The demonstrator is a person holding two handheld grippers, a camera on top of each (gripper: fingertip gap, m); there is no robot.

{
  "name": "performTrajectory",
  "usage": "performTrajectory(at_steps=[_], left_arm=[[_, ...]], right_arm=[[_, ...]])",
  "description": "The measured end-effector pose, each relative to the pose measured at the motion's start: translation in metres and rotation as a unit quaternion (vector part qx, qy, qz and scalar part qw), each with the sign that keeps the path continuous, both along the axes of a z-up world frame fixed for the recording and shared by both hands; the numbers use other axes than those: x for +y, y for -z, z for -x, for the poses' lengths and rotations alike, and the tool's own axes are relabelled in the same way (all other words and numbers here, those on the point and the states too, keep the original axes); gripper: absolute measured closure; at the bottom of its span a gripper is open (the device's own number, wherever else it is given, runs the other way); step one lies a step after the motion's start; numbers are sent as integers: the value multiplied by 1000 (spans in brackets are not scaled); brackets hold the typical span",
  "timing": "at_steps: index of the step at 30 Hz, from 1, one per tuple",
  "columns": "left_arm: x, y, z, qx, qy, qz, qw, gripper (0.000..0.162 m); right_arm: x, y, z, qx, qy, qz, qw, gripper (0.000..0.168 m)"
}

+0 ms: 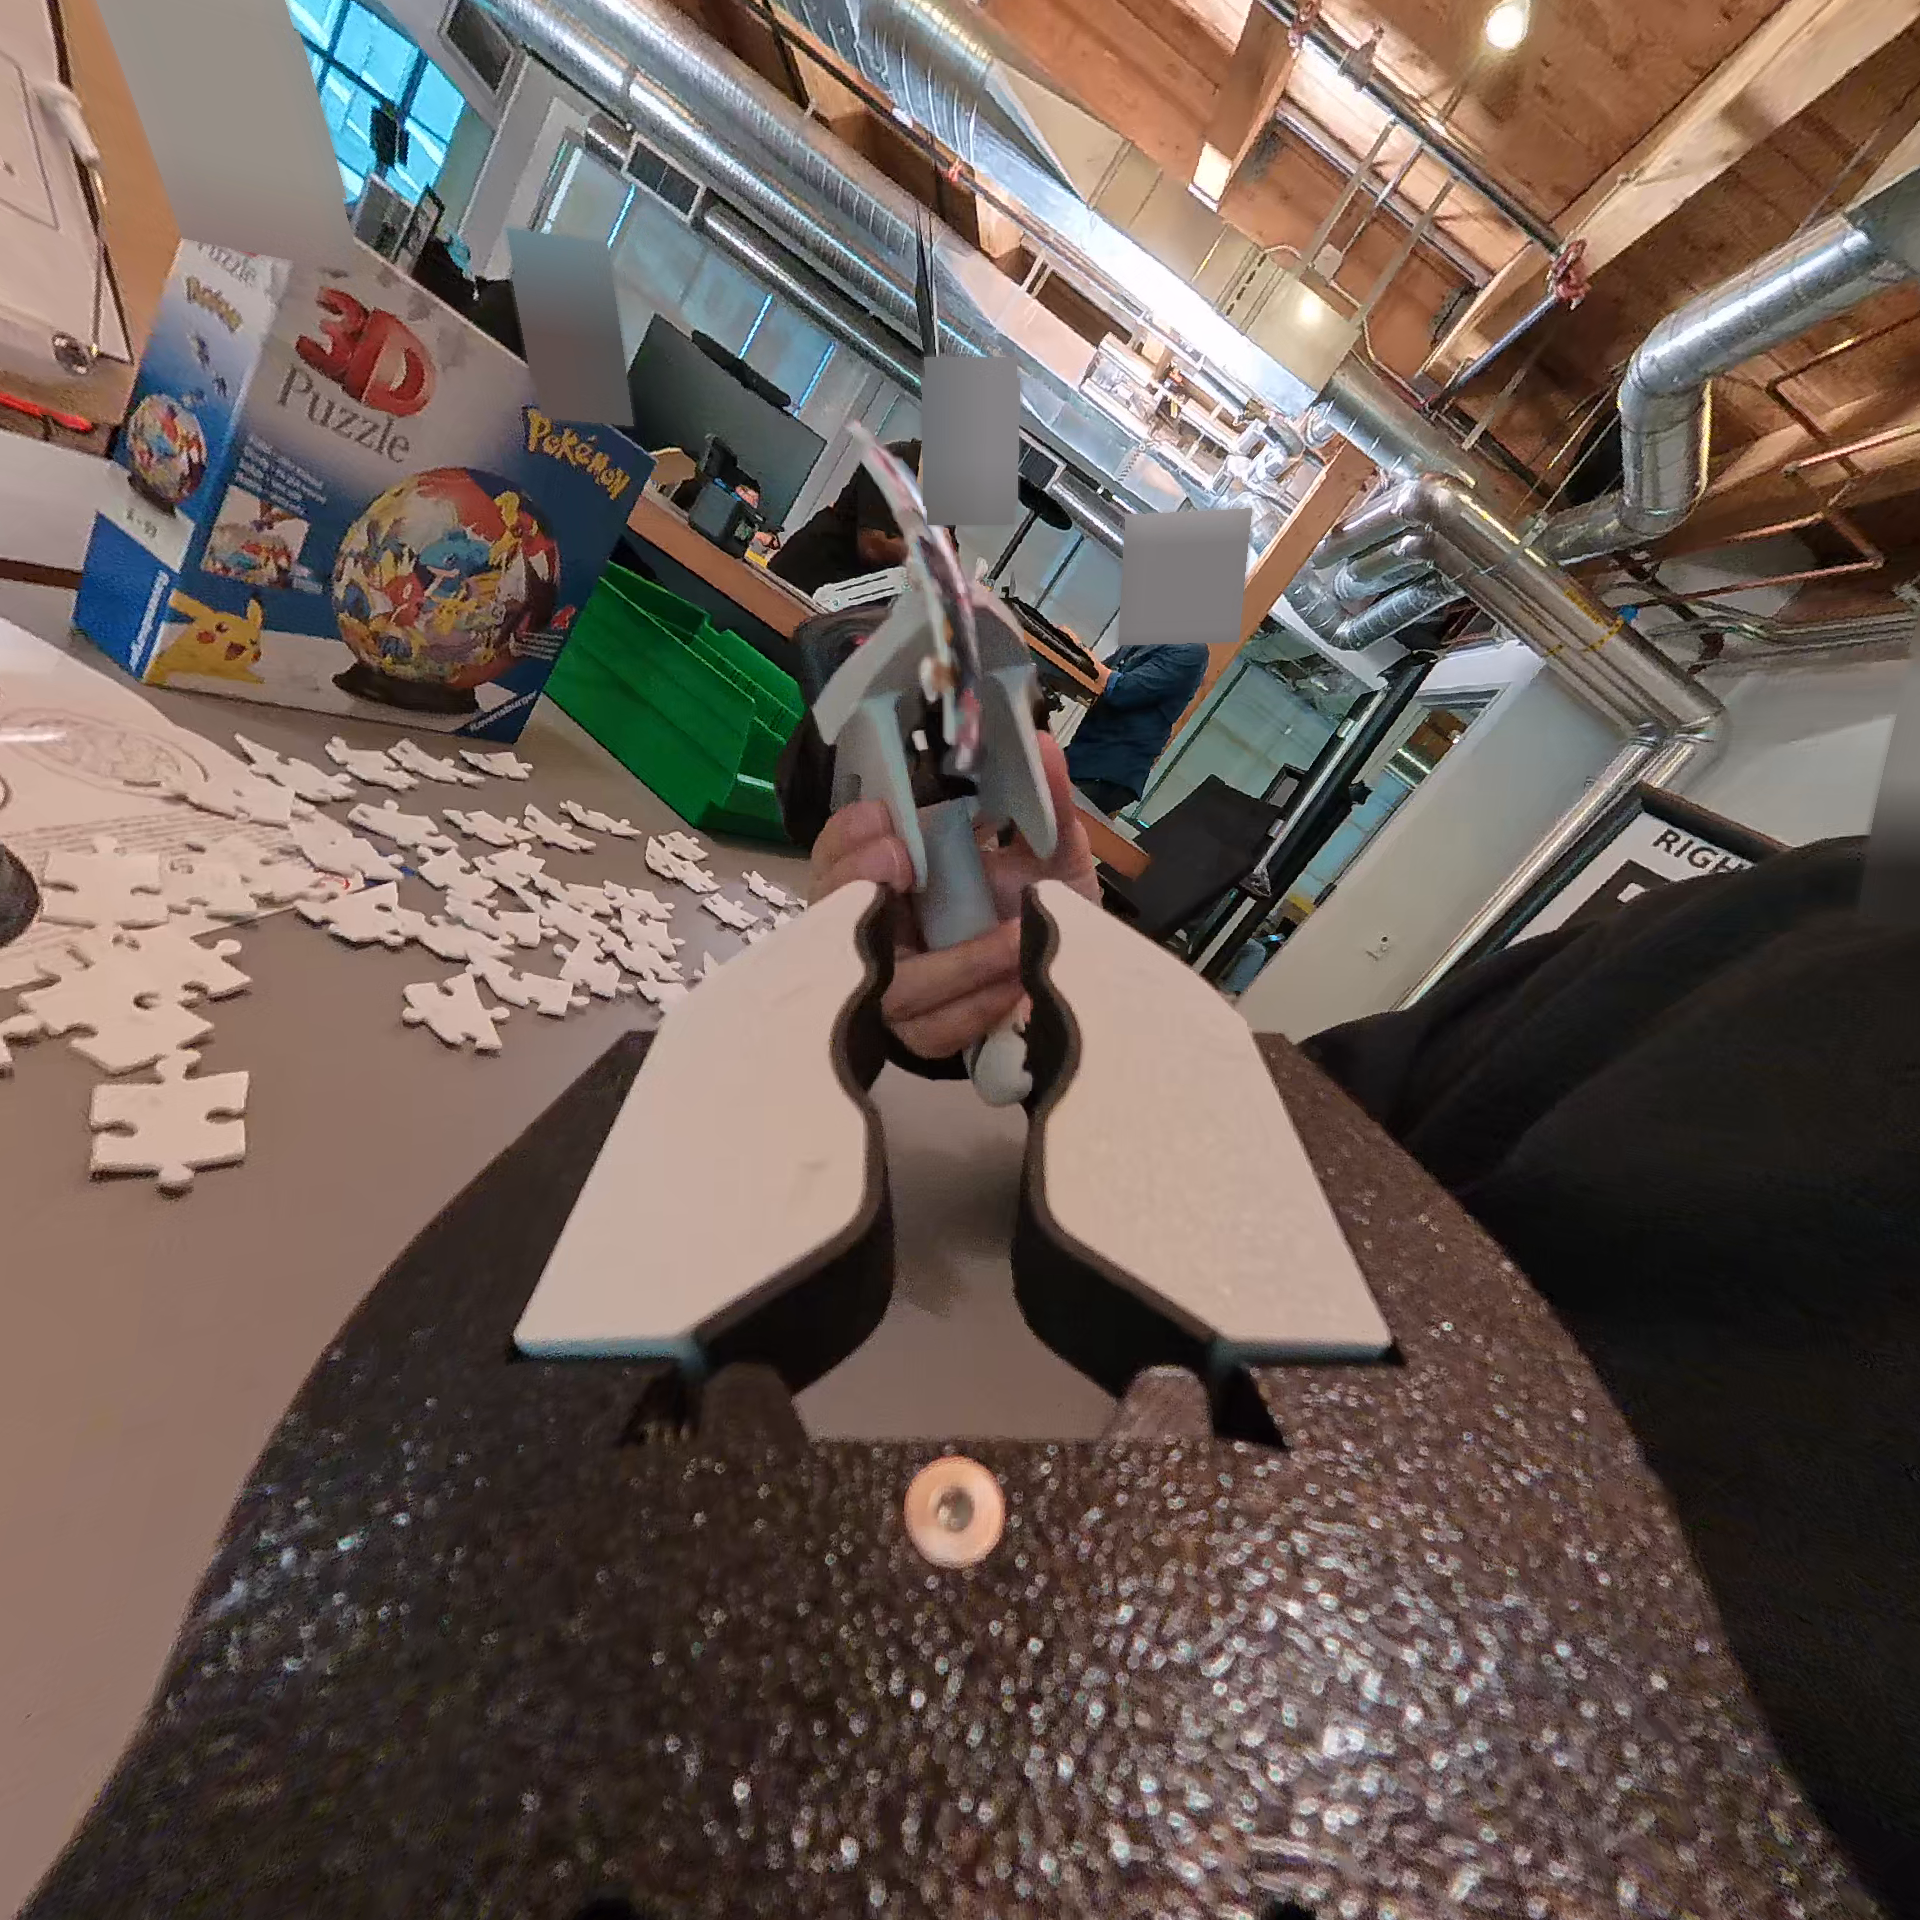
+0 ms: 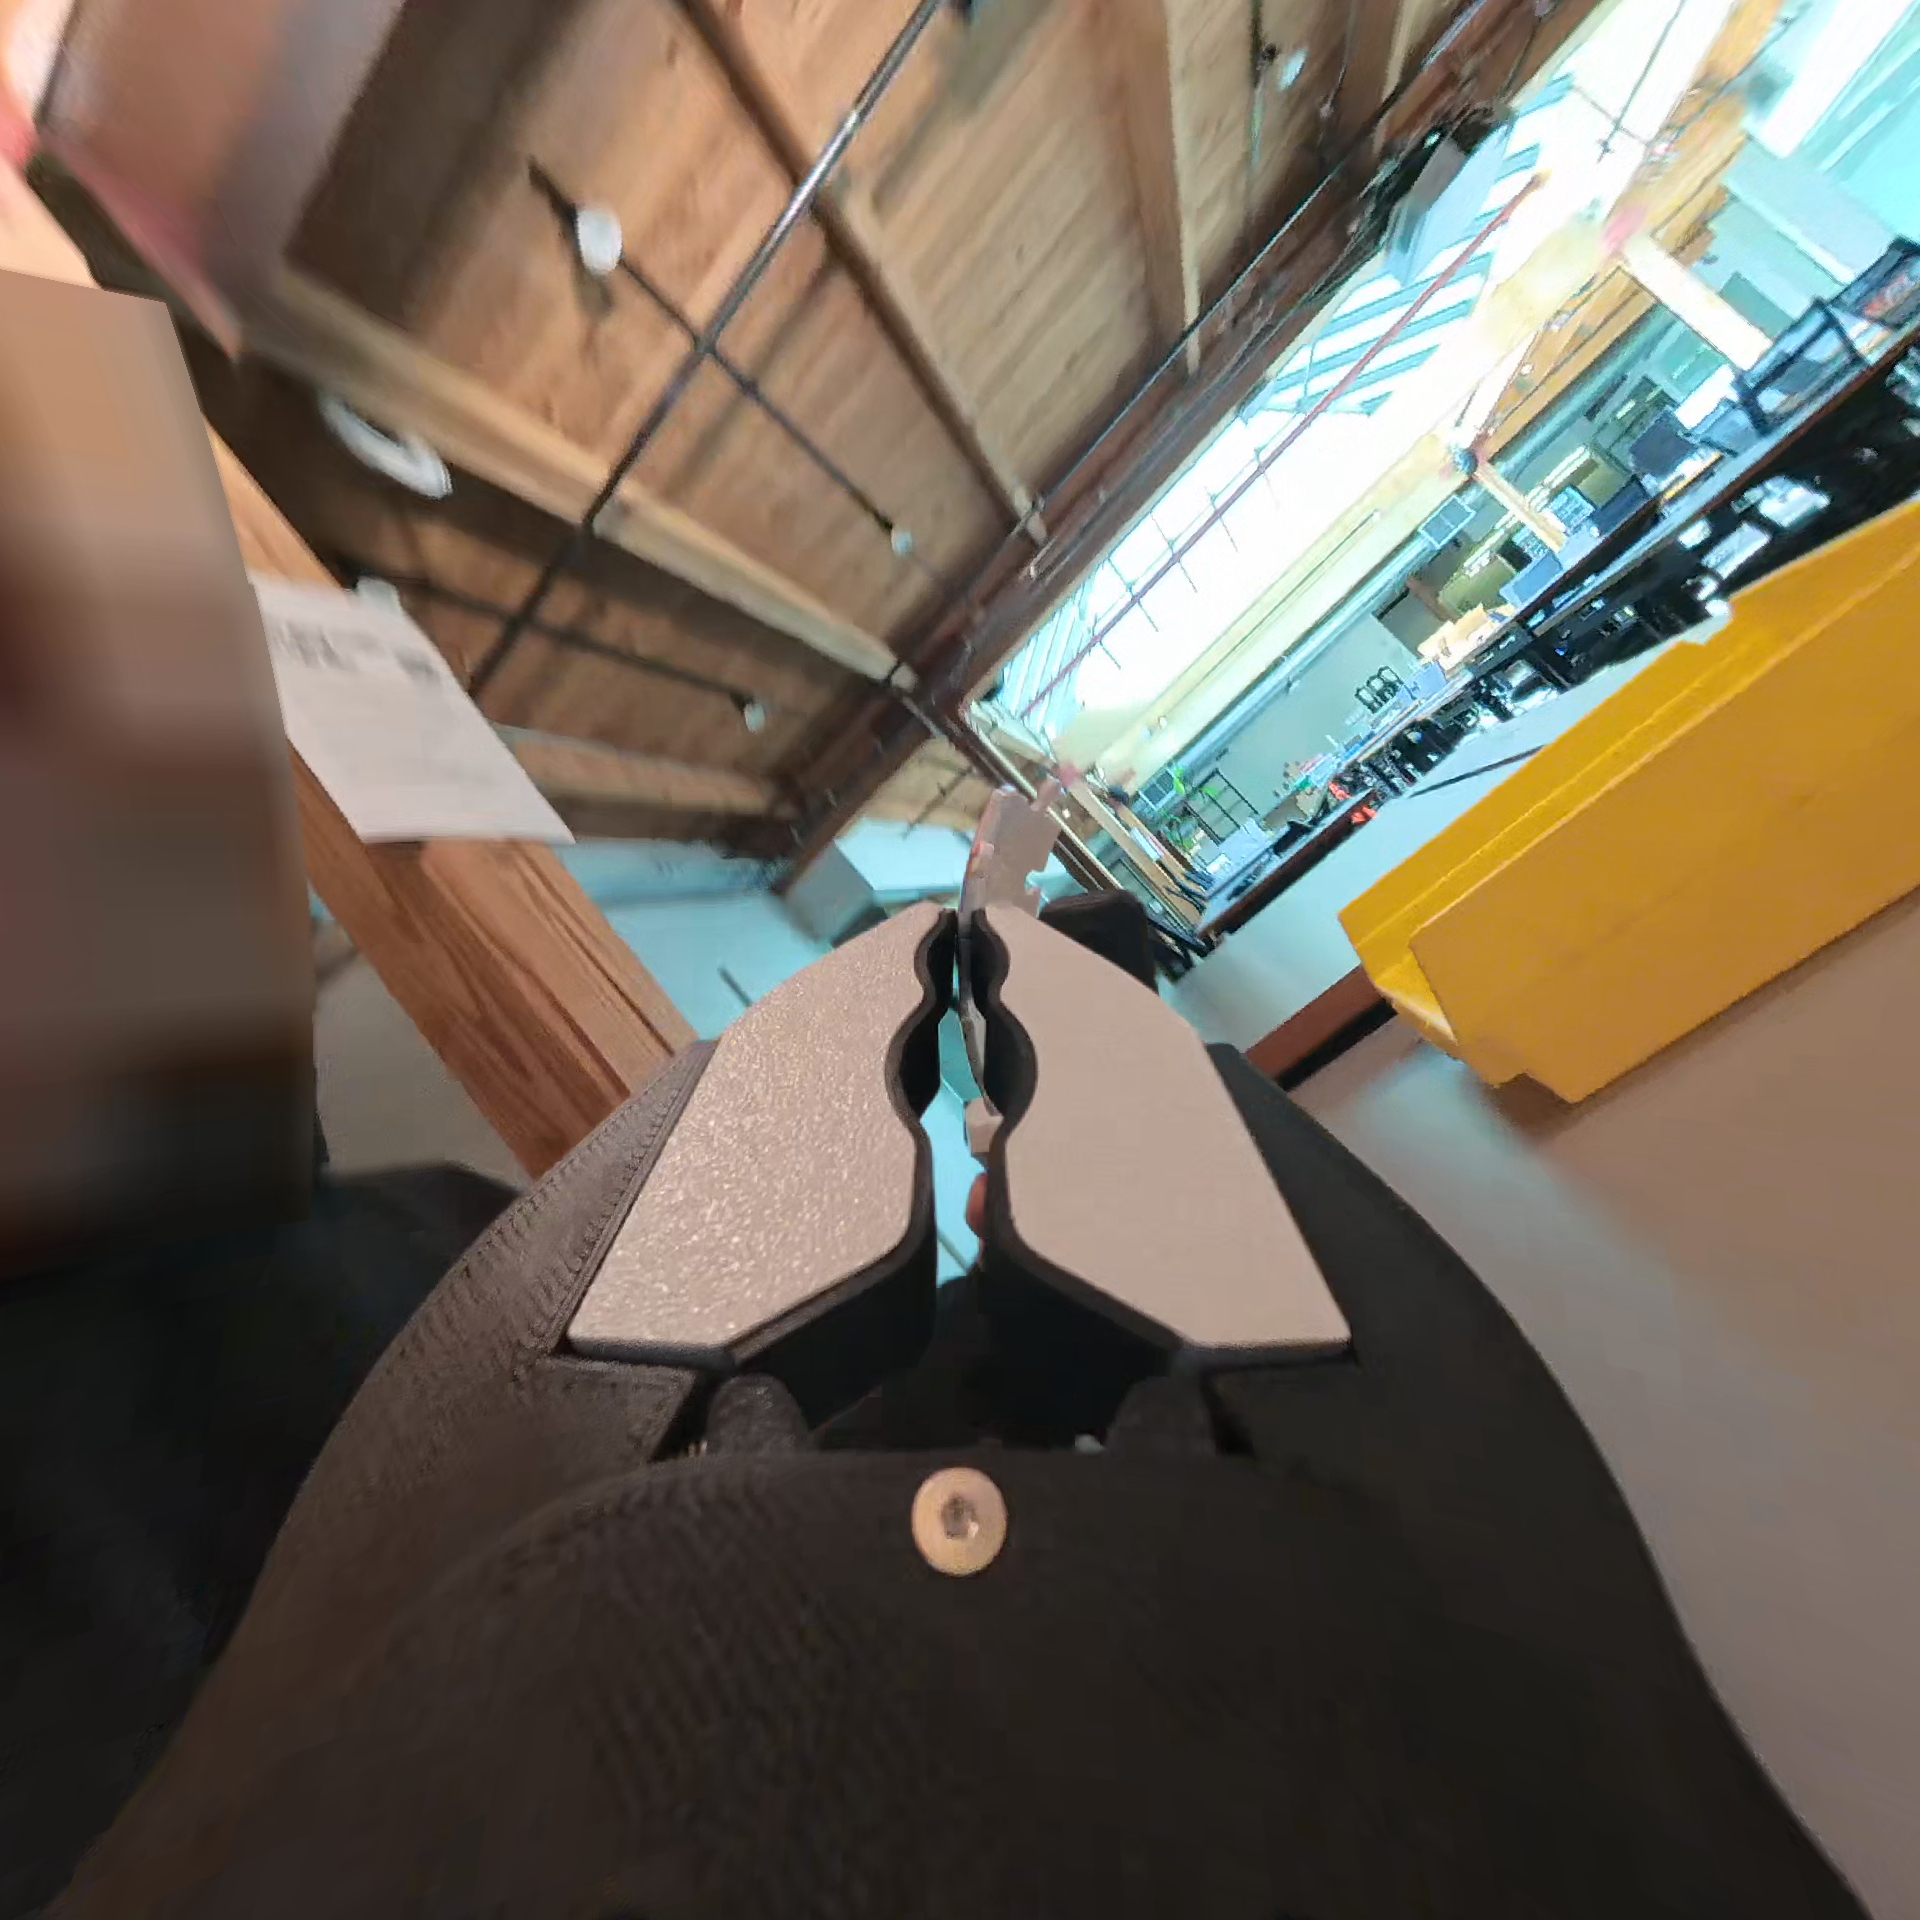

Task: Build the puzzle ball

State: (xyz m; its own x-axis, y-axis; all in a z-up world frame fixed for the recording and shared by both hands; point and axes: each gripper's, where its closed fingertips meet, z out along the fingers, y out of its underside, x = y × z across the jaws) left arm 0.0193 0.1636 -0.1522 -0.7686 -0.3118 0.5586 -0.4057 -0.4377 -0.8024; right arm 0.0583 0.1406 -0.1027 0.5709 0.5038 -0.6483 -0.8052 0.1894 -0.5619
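Note:
My left gripper [image 1: 945,920] is open and empty, raised above the grey table [image 1: 260,1299]. Straight ahead of it a hand [image 1: 951,966] holds my right gripper [image 1: 940,665], which is shut on a curved strip of joined puzzle pieces [image 1: 925,540] with a printed face, standing upright. In the right wrist view my right gripper [image 2: 968,927] pinches the same joined puzzle pieces [image 2: 1003,842], whose white backs stick up past the fingertips. Several loose white puzzle pieces [image 1: 468,862] lie face down on the table to the left.
The puzzle box [image 1: 343,499] stands at the back left with a green bin [image 1: 675,686] beside it. A printed sheet [image 1: 94,748] lies under some pieces. A yellow bin [image 2: 1662,810] sits on the table to the right. A black sleeve [image 1: 1662,1091] fills the right. The left gripper's tips are roughly 7 centimetres from the right gripper's.

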Motion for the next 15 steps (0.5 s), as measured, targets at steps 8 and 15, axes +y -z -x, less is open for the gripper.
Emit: performTrajectory(at_steps=[8, 15], left_arm=[[-10, -12, 11, -50, 10, -21, 998, 142], [-13, -23, 22, -77, 42, 12, 996, 148]], right_arm=[[7, 3, 37, -138, -35, 37, 989, 166], [10, 16, 56, -192, -62, 70, 977, 166]])
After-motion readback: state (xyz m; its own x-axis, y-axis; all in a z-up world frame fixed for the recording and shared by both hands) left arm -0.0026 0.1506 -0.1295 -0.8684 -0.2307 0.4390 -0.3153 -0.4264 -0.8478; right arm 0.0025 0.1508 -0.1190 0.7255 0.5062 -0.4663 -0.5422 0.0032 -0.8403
